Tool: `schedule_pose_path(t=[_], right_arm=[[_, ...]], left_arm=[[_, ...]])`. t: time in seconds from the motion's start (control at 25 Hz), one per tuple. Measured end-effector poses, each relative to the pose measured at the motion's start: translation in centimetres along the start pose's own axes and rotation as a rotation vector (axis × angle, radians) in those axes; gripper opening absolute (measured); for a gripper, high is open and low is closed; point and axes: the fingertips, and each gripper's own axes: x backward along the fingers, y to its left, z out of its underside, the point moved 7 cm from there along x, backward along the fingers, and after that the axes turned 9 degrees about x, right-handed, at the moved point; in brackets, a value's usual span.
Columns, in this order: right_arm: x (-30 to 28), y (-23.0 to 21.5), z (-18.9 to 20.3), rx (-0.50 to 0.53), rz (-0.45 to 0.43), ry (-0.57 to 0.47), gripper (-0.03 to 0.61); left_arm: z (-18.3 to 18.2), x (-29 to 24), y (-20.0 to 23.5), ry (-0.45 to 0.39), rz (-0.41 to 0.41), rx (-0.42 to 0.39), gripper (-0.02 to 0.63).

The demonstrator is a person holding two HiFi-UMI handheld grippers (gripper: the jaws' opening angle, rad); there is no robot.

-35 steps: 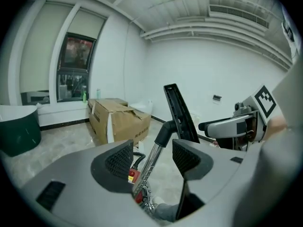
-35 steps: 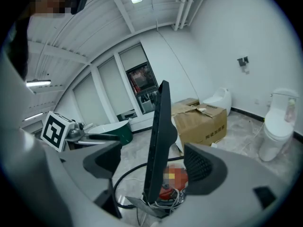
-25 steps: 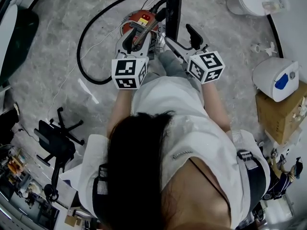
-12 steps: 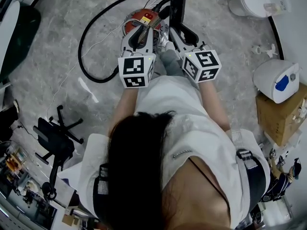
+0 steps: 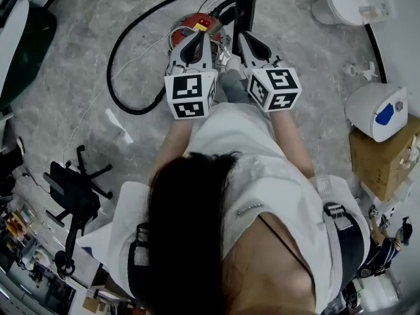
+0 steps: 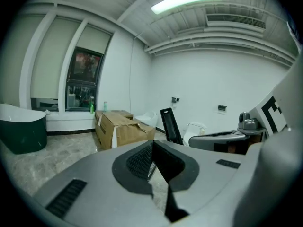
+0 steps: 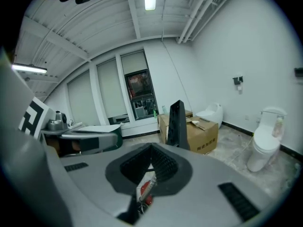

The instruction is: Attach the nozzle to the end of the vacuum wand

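A red vacuum canister [image 5: 197, 26] sits on the grey floor with its black hose [image 5: 117, 77] looping off to the left. A black upright piece [image 5: 244, 5], a wand or nozzle, stands just behind it and also shows in both gripper views [image 6: 170, 126] [image 7: 178, 122]. My left gripper [image 5: 194, 46] hovers over the canister. Its jaws are closing, and the pads meet with nothing between them. My right gripper [image 5: 245, 42] is beside it, near the foot of the black piece, its jaws likewise closing onto nothing. Red plastic [image 7: 143, 195] peeks below the right jaws.
A white toilet [image 5: 348, 2] stands at the back right. A white appliance with a blue part [image 5: 377, 110] and a cardboard box [image 5: 384, 156] are on the right. A black chair base [image 5: 75, 189] lies at the left. Another cardboard box [image 6: 120, 126] and a dark green tub [image 6: 21, 134] stand farther off.
Both grippers' jaws have gone from wide open to shut. Both hands drifted slightly toward the canister and closer together.
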Motion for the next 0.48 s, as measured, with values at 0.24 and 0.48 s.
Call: schedule_pose_path(t=[0.24,0.48], right_arm=[[0.1,1.0,-0.2,0.013,0.014,0.0,0.015],[0.3,2.0,-0.1,0.054,0.021,0.005,0.015]], left_arm=[[0.0,0.5,-0.5,0.006,0.045,0.033,0.002],[0.1,1.0,-1.0,0.011,0.06,0.031,0.002]])
